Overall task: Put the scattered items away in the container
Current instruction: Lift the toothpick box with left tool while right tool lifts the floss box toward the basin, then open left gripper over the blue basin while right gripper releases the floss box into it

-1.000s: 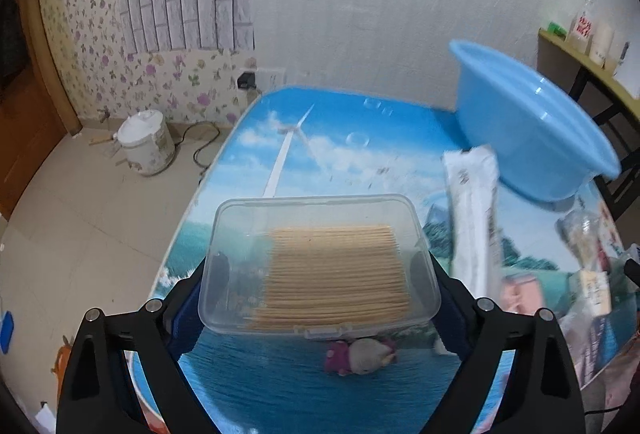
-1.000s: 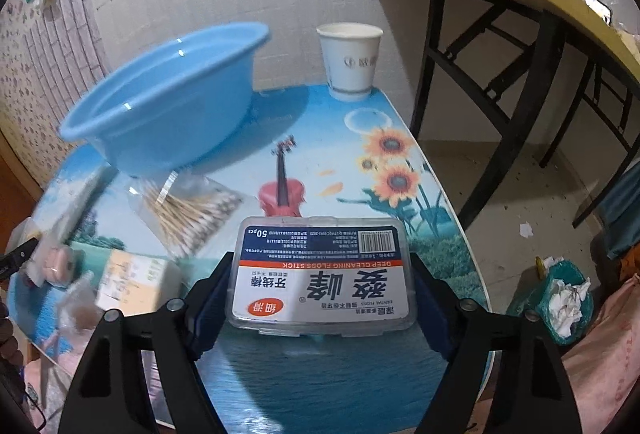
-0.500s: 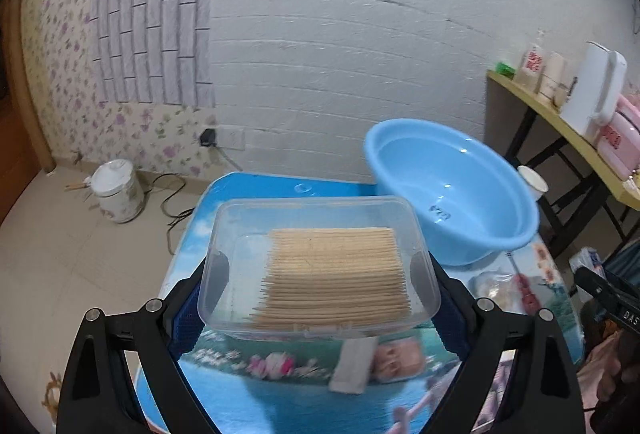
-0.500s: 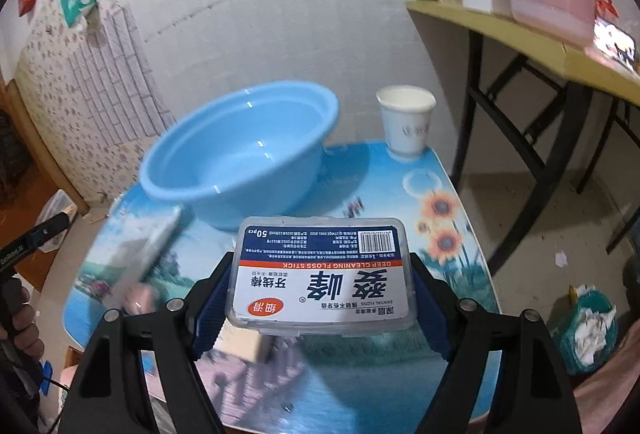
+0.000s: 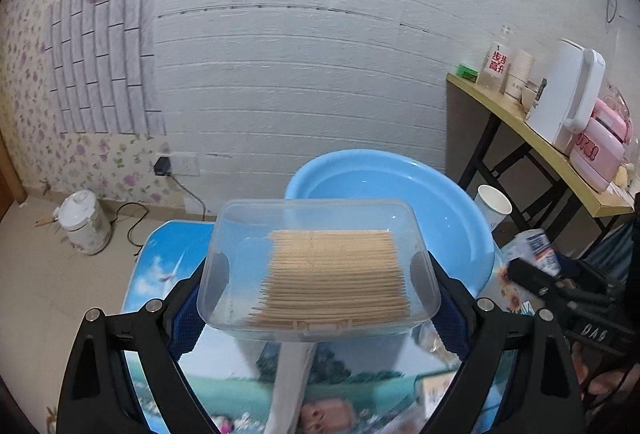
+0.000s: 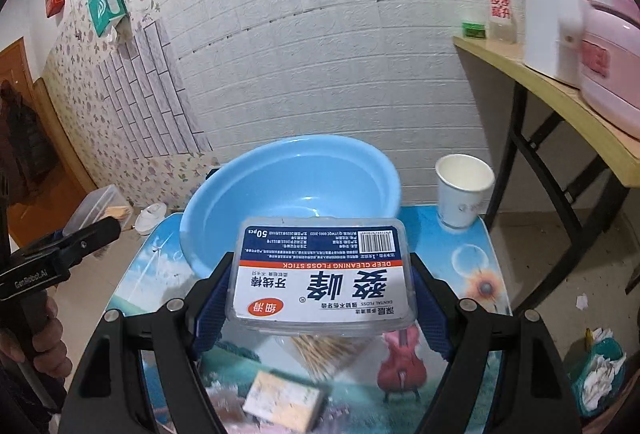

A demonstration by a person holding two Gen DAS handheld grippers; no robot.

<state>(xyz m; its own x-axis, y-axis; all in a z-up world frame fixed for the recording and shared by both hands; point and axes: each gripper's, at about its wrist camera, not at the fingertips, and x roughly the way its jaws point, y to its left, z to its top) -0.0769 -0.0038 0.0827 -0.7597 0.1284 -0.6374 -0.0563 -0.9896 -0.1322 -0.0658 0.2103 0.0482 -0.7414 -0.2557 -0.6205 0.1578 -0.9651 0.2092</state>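
My left gripper [image 5: 320, 298] is shut on a clear plastic box of toothpicks [image 5: 320, 270], held in the air just in front of the blue basin [image 5: 400, 202]. My right gripper [image 6: 322, 294] is shut on a clear box of dental floss sticks [image 6: 322, 274] with a blue, white and red label, held in the air before the blue basin [image 6: 288, 190]. The basin looks empty and stands at the far side of the picture-printed table [image 6: 476, 266]. The left gripper with its box also shows at the left of the right wrist view [image 6: 96, 218].
A paper cup [image 6: 462, 192] stands right of the basin. A bag of cotton swabs [image 6: 328, 350] and a small pale packet [image 6: 282, 400] lie on the table below my right gripper. A long white packet [image 5: 292, 378] lies under my left gripper. A side table [image 6: 552, 90] with appliances stands right.
Both grippers have risen with their boxes and swung toward the basin, which now sits straight ahead and nearer in both views. The grips have not changed.
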